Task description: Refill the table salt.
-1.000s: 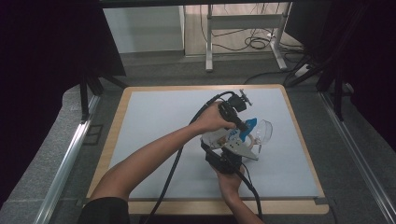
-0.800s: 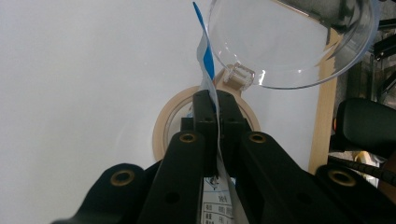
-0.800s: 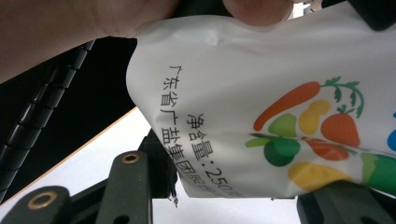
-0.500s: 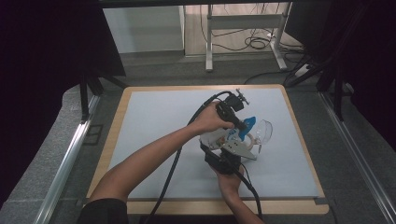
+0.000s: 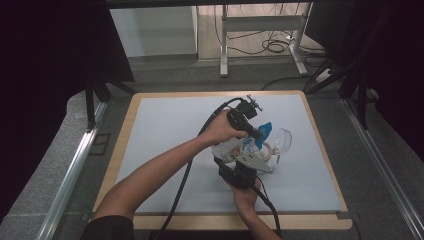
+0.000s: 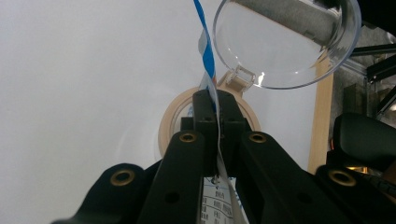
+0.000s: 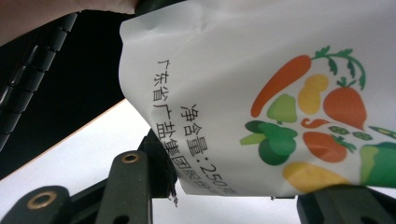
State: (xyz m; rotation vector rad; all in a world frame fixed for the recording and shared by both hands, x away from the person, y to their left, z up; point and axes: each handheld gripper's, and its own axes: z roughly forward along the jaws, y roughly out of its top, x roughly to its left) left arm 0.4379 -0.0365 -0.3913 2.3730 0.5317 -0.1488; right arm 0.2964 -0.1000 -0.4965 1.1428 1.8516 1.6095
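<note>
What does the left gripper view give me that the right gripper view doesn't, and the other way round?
The left gripper view looks along the left gripper, whose jaws are pinched shut on the bag's blue-and-white top edge, with the jar's tan rim and its open clear lid just beyond. The right gripper view gives the bag's printed face close up: the vegetable picture and black lettering, with the right gripper gripping the lower end. Both share the bag and the white table mat.

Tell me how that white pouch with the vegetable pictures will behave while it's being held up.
The pouch is probably floppy: its thin blue-and-white top edge bends above the left tool pinching it. It likely sags without the right tool gripping its lower end. The smooth printed film looks fairly slippery.
</note>
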